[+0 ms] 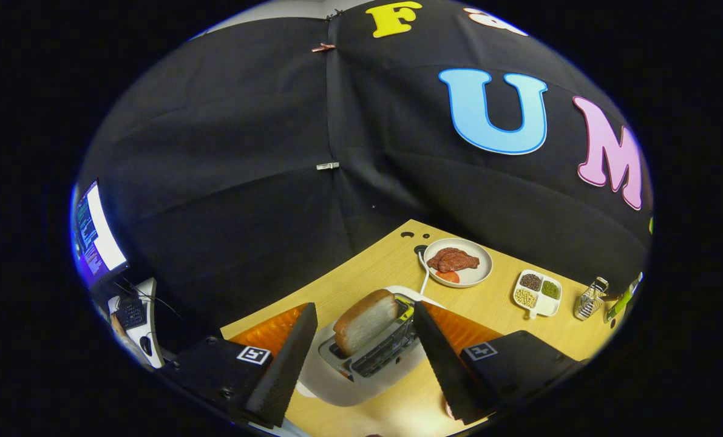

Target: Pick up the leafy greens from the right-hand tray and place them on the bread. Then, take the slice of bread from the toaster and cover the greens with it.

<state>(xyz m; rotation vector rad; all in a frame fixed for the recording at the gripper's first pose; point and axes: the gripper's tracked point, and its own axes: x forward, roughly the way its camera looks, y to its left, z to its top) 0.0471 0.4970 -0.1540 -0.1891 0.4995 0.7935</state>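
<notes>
Tongs [361, 355]: spread wide, tilted down over the counter [507, 315], pinching nothing
Fingers [288, 358]: black and serrated, one on each side of the toaster [361, 364]
Bread slice [365, 320]: upright in the toaster slot, between the fingertips, untouched
Beyond: plate of meat [458, 261], divided dish of beans [537, 292]

The gripper [361, 340] has black fingers [288, 358] with orange bodies behind them. Between the spread fingers, a tan-crusted, pale-faced slice of bread [364, 320] stands in a white toaster [337, 379]. Beyond them, on the light wooden table [507, 315], a white plate [476, 276] carries reddish-brown meat [455, 260], and a white divided dish [537, 292] holds brown, green and beige grains.
</notes>
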